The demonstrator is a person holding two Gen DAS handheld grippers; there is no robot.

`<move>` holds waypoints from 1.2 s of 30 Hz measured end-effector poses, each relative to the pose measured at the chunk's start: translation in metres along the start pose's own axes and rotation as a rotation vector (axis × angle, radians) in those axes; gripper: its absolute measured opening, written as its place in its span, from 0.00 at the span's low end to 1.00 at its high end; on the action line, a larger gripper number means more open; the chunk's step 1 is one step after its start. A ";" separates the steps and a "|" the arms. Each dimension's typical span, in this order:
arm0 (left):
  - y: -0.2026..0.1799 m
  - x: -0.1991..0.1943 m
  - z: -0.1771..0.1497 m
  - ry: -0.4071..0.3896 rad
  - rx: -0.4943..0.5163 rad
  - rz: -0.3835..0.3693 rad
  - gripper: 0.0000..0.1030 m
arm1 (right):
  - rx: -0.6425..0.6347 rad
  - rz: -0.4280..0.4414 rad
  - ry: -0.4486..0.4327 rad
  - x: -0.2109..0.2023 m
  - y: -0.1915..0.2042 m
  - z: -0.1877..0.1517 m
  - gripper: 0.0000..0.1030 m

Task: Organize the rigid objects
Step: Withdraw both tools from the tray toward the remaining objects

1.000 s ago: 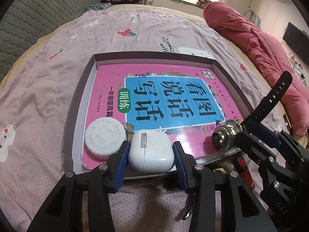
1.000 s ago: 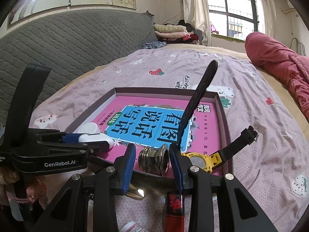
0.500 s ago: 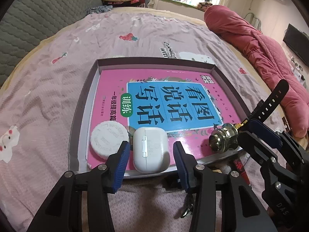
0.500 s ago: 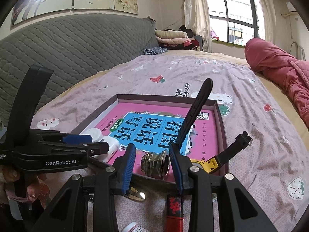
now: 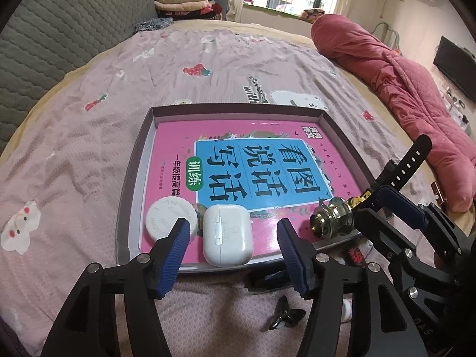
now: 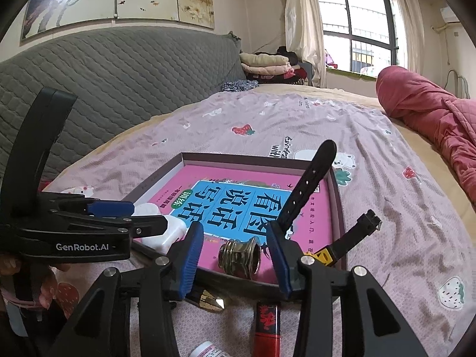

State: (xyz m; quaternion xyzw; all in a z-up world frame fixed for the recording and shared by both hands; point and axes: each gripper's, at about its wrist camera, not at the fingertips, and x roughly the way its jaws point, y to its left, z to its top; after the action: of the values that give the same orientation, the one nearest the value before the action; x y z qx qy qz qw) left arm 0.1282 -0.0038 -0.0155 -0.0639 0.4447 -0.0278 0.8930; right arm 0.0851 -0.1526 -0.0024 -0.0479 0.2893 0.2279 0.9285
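Observation:
A shallow dark tray (image 5: 135,160) on the bed holds a pink book (image 5: 238,160). On the book lie a white earbud case (image 5: 227,233), a round white lid (image 5: 166,215), a brass knob (image 5: 330,217) and a yellow watch with a black strap (image 6: 309,190). My left gripper (image 5: 233,245) is open, its blue pads either side of the case and apart from it. My right gripper (image 6: 235,253) is open around the brass knob (image 6: 239,257), not touching it.
On the pink bedspread in front of the tray lie a black clip (image 5: 284,316), a red tube (image 6: 266,327), a gold-tipped item (image 6: 209,299) and a small white bottle (image 6: 206,351). A red quilt (image 5: 395,83) lies at the right; a grey headboard (image 6: 119,68) stands at the left.
My left gripper let go of the white earbud case and opened wider, pulling back. My right gripper opened off the brass knob, which now rests on the book.

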 end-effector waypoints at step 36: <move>0.007 -0.064 -0.002 -0.088 0.001 -0.026 0.65 | 0.104 -0.129 -0.107 -0.063 -0.033 0.006 0.48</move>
State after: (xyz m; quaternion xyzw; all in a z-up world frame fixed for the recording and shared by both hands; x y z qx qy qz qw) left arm 0.0880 0.0102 0.0327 -0.0702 0.4041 -0.0369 0.9113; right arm 0.0569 -0.2062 0.0363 -0.0056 0.2469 0.1547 0.9566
